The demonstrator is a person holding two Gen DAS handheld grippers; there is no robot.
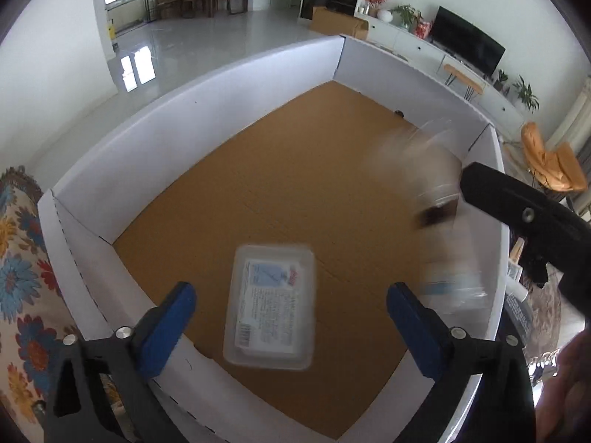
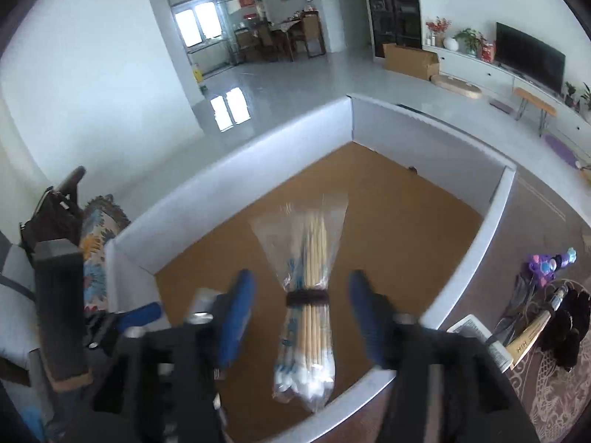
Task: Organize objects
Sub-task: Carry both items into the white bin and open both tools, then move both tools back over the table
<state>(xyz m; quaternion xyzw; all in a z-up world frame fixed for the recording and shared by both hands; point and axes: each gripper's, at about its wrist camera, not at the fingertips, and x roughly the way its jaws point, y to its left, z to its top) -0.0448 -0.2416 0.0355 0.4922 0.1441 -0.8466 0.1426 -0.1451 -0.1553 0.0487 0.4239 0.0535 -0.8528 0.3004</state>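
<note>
A large white-walled cardboard box point(image 1: 207, 118) with a brown floor fills both views. In the left wrist view a clear plastic case with a printed label point(image 1: 271, 304) is blurred between my open left gripper's point(image 1: 291, 328) blue fingers, above the box floor, touched by neither. In the right wrist view a clear bag of long cotton swabs point(image 2: 308, 317), bound by a dark band, hangs between my open right gripper's point(image 2: 301, 313) fingers, untouched. The same bag shows blurred at the right of the left wrist view point(image 1: 439, 214), beside the right gripper's body.
A floral cloth point(image 1: 18, 258) lies left of the box point(image 2: 229, 173). On the patterned surface to the right are a purple toy point(image 2: 550, 264), a book point(image 2: 480, 336) and dark items point(image 2: 569, 328). The living room lies beyond.
</note>
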